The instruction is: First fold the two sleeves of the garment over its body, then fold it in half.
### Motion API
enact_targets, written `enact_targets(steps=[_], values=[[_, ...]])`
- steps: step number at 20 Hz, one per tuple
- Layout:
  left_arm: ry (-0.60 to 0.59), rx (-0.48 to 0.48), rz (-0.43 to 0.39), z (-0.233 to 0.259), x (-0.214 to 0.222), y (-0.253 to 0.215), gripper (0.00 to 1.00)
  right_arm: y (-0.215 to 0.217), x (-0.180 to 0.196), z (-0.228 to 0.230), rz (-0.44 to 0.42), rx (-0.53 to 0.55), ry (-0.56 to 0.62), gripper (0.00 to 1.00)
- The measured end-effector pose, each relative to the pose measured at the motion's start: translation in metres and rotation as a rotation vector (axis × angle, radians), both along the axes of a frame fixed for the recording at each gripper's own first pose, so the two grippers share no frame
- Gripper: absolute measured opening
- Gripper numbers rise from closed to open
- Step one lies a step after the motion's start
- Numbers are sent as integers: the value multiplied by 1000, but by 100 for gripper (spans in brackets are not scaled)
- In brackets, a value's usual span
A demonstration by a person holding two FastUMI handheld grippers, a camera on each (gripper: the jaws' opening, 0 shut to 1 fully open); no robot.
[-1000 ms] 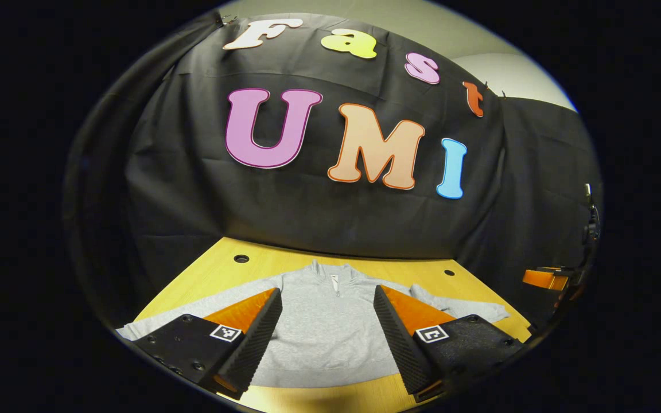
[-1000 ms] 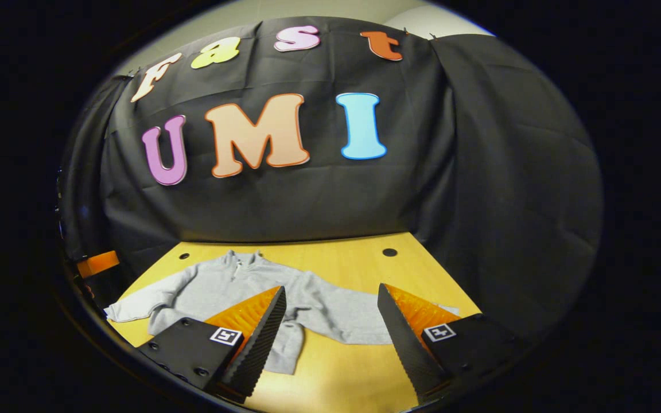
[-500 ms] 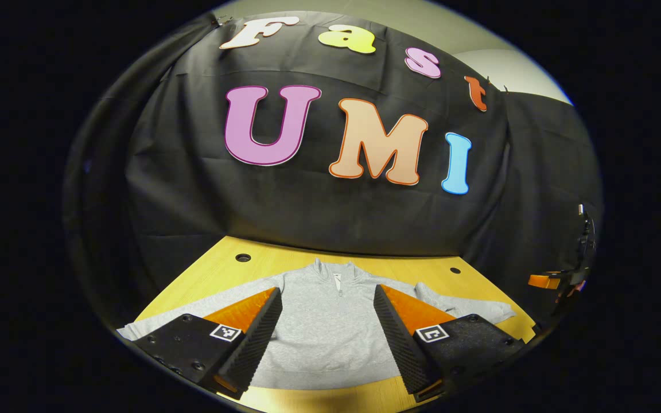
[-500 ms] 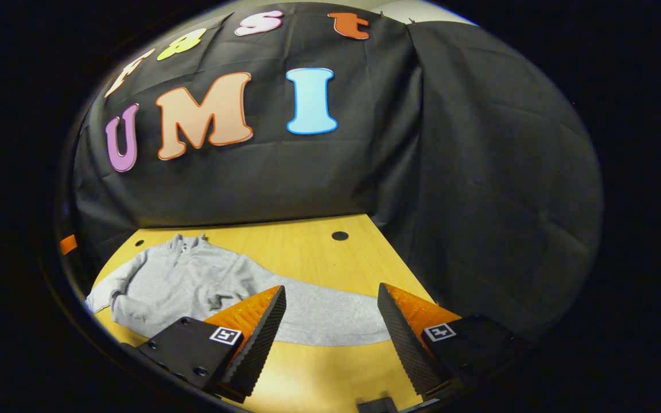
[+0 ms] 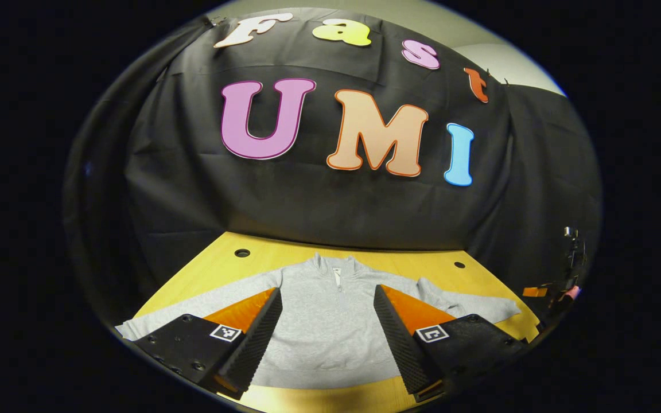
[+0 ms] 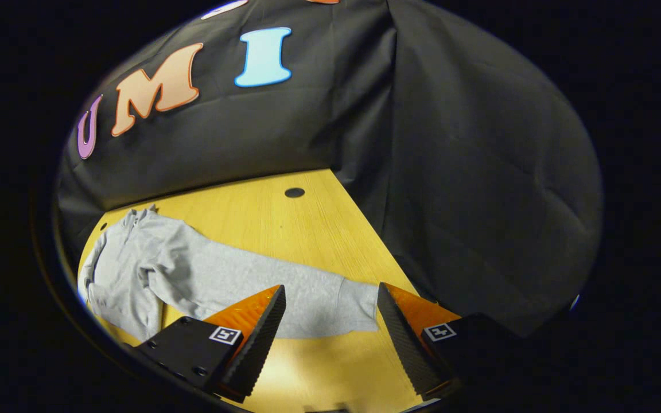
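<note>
Garment (image 5: 330,321) flat on table (image 6: 307,229)

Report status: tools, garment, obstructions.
Left tool open over garment body. Right tool open, lined up on sleeve cuff. Garment flat on table, sleeves unfolded. Nothing in the way.

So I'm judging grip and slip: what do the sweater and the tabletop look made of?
Sweater: seemingly soft knit fleece or jersey, matte heathered grey, lying limp with ribbed cuffs.
Tabletop: apparently wood or wood-look laminate, smooth, with visible straight grain.
</note>
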State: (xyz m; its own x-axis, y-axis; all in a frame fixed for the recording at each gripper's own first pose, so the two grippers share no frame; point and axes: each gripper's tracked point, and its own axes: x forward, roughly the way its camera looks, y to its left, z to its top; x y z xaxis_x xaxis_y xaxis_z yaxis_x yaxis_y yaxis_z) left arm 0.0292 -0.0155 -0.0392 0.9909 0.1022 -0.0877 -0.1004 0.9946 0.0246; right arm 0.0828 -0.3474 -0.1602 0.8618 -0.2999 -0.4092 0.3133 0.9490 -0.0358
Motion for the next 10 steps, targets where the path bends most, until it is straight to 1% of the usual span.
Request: enact_targets(steps=[3, 4, 5, 6, 7, 8, 9, 10], values=[[7, 4, 7, -2, 3, -3, 94, -8, 14, -26, 2, 34, 63, 99], [11, 13, 10, -4, 3, -3, 94, -13, 17, -36, 1, 33, 85, 99], [16, 20, 12, -5, 3, -4, 94, -18, 21, -45, -5, 30, 108, 97], [19, 25, 11, -6, 2, -5, 94, -22, 23, -51, -12, 31, 123, 97], [20, 26, 10, -6, 3, -7, 94, -25, 26, -57, -17, 42, 143, 100], [24, 23, 7, -8, 2, -9, 94, -25, 27, -63, -18, 53, 156, 97], [32, 21, 7, -11, 2, -11, 94, -26, 27, -68, -20, 57, 170, 99], [37, 22, 9, -13, 2, -12, 94, -27, 28, -72, -18, 51, 181, 99]])
